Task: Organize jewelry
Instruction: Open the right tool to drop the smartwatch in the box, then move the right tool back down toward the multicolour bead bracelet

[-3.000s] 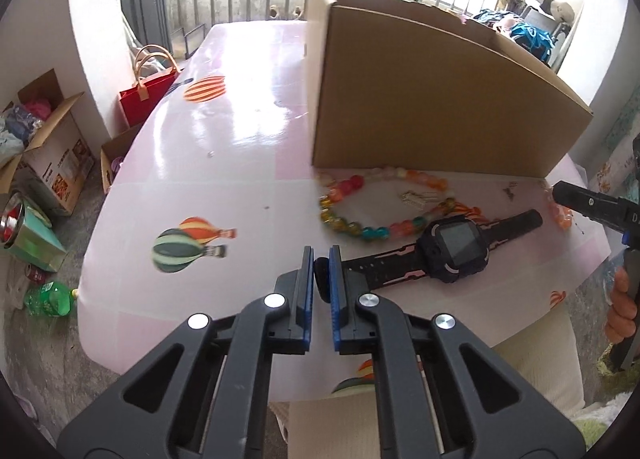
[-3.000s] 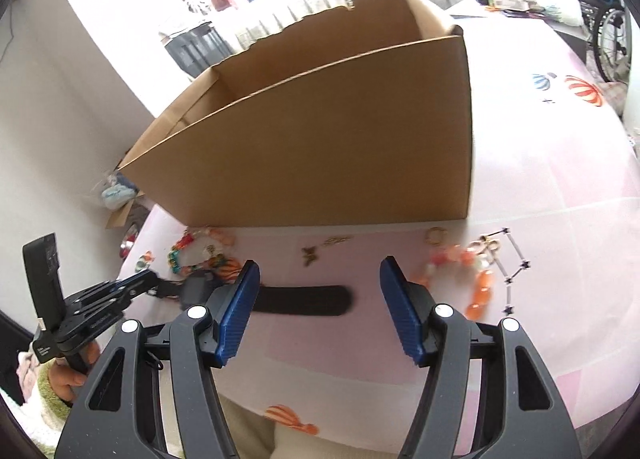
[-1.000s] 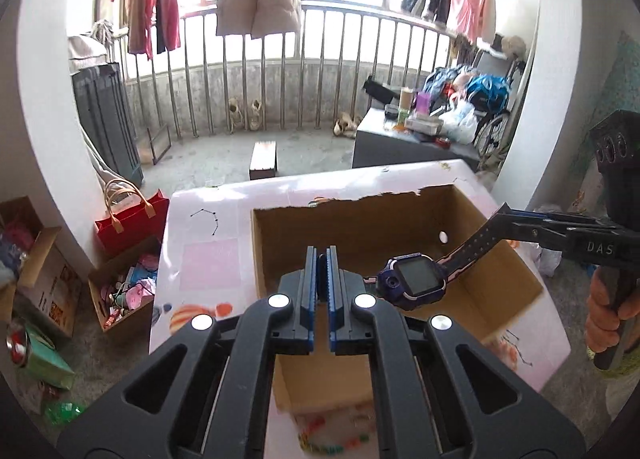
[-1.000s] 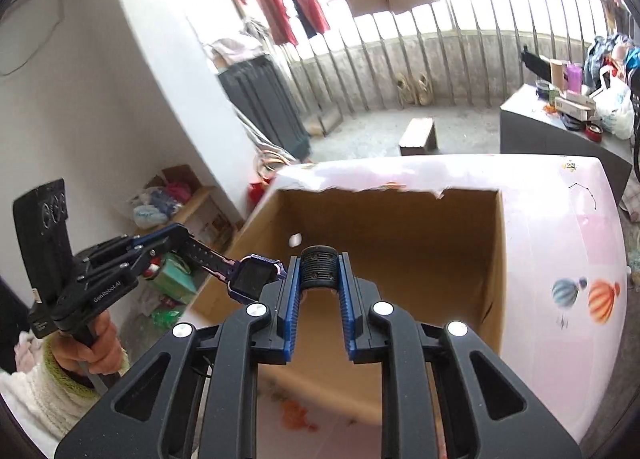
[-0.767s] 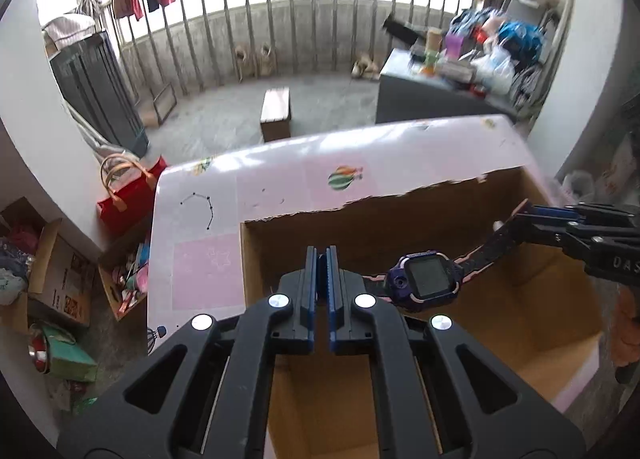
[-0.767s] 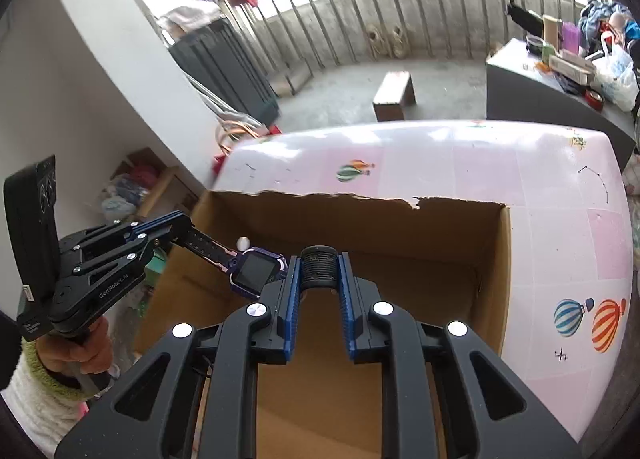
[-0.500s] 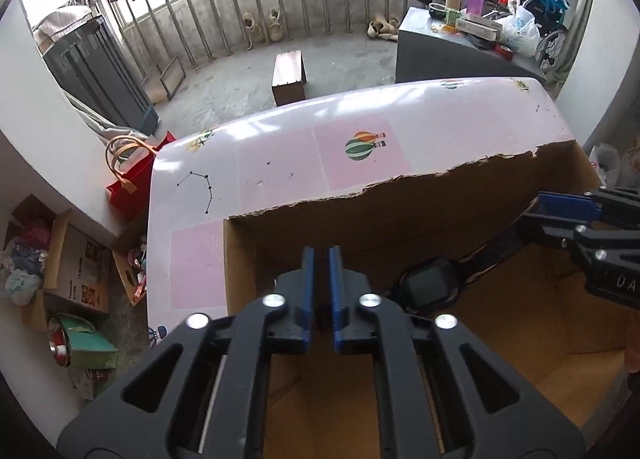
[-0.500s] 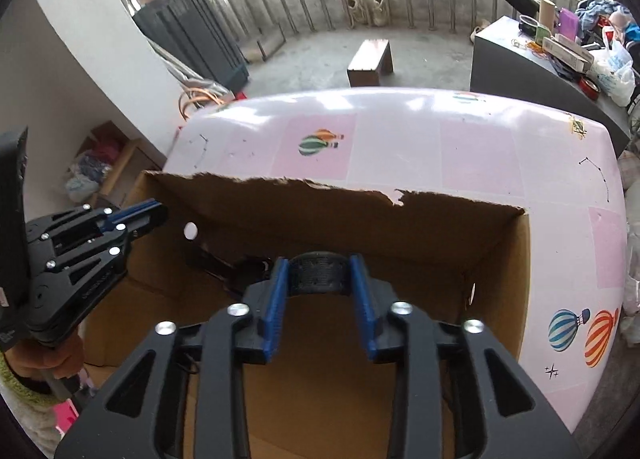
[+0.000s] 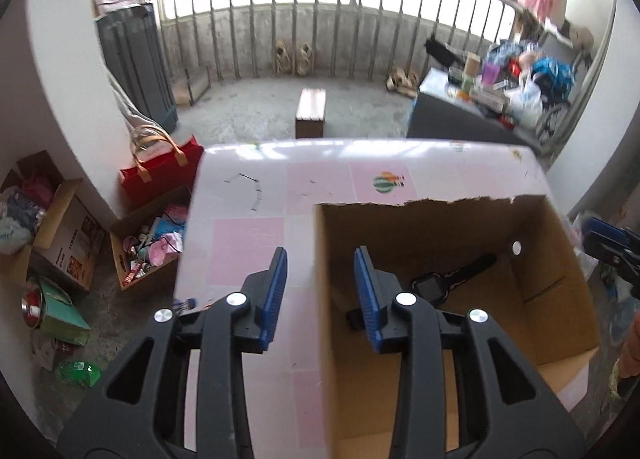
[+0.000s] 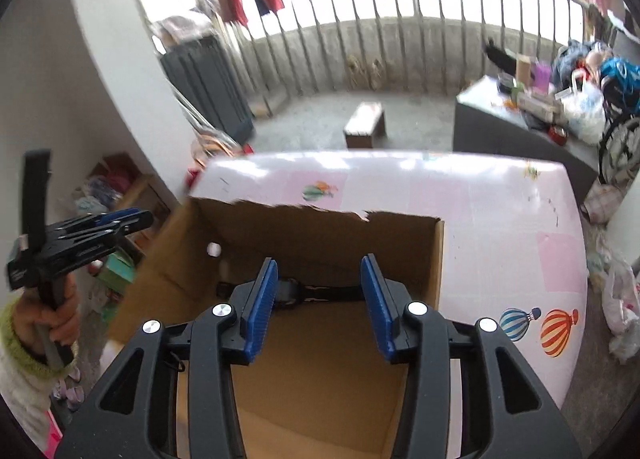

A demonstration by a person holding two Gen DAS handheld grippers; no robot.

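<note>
Now watch (image 9: 434,284) released – in box (image 9: 560,299), both claws opening, empty

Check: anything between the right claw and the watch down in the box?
Nothing visible. The right claw, jaws opening and empty, hangs over the open cardboard box. The watch lies on the box floor right below, seen through the gap. No flap or other item covers it; only the box walls surround it.
</note>
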